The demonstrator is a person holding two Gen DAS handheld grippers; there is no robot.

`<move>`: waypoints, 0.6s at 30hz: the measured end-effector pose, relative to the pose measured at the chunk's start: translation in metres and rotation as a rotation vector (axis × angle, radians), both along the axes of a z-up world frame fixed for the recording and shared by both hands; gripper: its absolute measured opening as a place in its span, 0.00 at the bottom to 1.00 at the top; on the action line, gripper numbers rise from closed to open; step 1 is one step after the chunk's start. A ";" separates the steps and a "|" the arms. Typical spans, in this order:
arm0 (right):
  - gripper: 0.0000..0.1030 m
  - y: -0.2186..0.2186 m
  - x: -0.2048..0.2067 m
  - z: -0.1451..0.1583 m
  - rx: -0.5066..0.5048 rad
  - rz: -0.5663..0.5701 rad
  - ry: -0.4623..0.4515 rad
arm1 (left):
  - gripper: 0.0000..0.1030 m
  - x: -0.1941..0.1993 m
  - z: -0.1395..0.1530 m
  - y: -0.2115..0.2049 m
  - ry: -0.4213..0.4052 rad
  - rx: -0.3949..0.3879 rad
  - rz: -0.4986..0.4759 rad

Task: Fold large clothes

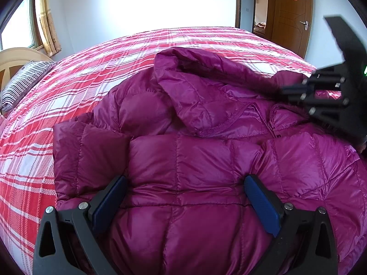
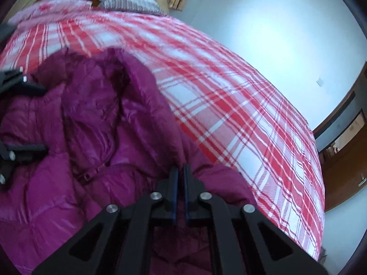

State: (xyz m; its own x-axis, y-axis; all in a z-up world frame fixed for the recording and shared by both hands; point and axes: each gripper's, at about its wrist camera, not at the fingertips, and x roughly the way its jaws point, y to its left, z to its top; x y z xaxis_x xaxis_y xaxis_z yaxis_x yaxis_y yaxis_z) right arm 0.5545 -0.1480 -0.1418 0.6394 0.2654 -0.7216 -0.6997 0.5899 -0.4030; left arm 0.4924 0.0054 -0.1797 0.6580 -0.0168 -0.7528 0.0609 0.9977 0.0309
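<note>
From the left wrist, a purple puffer jacket (image 1: 195, 160) lies on a red plaid bed (image 1: 80, 73), the left hand-held gripper (image 1: 185, 194) spread over it; from the right wrist, the right hand-held gripper (image 2: 180, 171) is pressed together, pinching the jacket's edge.

You have a glossy magenta quilted down jacket (image 1: 206, 160) lying rumpled on the bed, its hood (image 1: 183, 87) flopped over the zipped collar.
</note>
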 end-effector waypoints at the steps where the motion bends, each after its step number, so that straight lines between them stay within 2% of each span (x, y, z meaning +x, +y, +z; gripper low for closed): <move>1: 0.06 0.001 0.001 -0.006 -0.012 -0.002 0.003 | 0.99 -0.001 0.001 0.002 -0.002 -0.006 0.001; 4: 0.06 -0.001 0.002 -0.019 -0.001 -0.015 -0.002 | 0.99 -0.012 0.017 0.006 -0.049 -0.010 0.013; 8: 0.06 -0.004 -0.001 -0.020 0.022 -0.013 -0.023 | 0.99 -0.016 0.081 0.013 -0.201 0.017 0.025; 11: 0.06 -0.003 -0.004 -0.022 0.017 -0.009 -0.036 | 0.99 0.015 0.125 0.015 -0.264 0.038 0.054; 13: 0.06 -0.003 -0.005 -0.022 0.022 -0.009 -0.038 | 0.99 0.048 0.135 0.014 -0.252 0.041 0.058; 14: 0.06 -0.003 -0.006 -0.022 0.024 -0.010 -0.040 | 0.99 0.070 0.133 0.009 -0.220 0.053 0.063; 17: 0.06 -0.004 -0.009 -0.022 0.031 -0.011 -0.040 | 0.99 0.117 0.113 -0.003 -0.141 0.138 0.107; 18: 0.06 -0.004 -0.009 -0.022 0.033 -0.011 -0.042 | 0.99 0.129 0.101 -0.005 -0.089 0.158 0.120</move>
